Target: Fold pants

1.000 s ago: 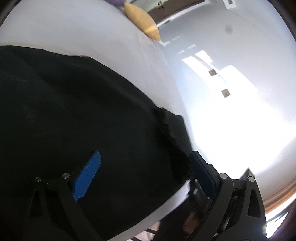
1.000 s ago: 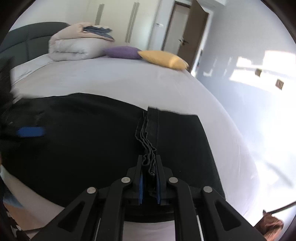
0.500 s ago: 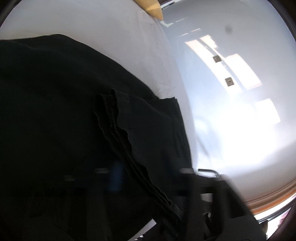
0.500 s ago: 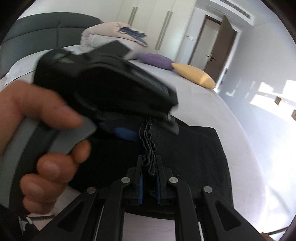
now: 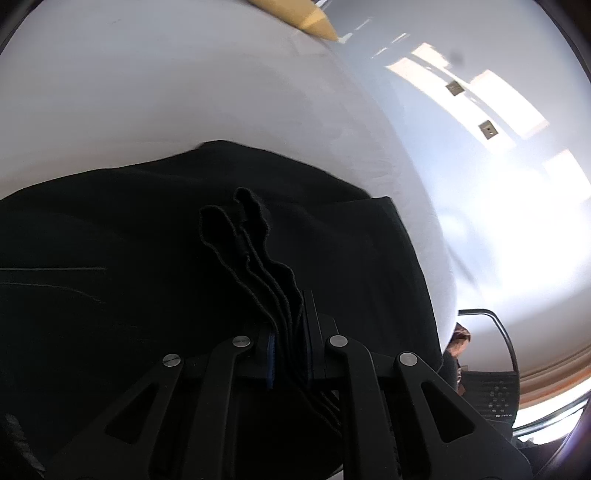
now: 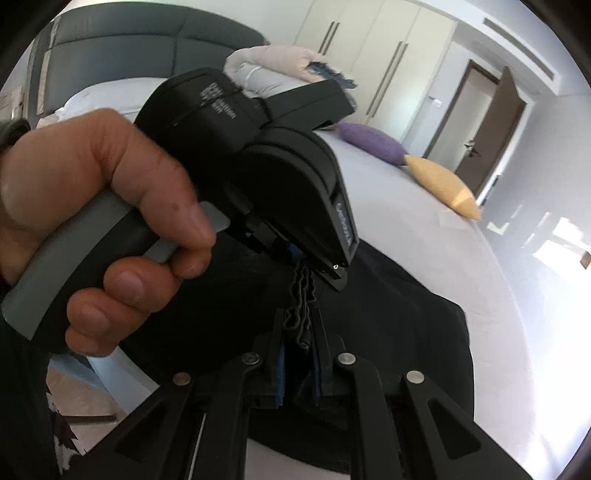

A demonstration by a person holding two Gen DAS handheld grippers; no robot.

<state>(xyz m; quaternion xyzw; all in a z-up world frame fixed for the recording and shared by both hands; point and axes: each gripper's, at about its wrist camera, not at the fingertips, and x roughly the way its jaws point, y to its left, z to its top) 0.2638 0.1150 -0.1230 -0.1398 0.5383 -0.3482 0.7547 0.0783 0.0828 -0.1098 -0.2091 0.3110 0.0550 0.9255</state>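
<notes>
On the bed [image 6: 424, 236], my left gripper [image 5: 288, 354] is closing on the pants [image 5: 147, 258] — right gripper [image 6: 299, 369] clamps the same bunched edge; left hand [image 6: 92, 206] blocks its view.

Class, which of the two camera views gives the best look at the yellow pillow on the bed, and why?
The right wrist view: the yellow pillow shows whole, lying on the bed beside a purple pillow. The left wrist view catches only a cropped, blurred corner of it at the top edge.
</notes>
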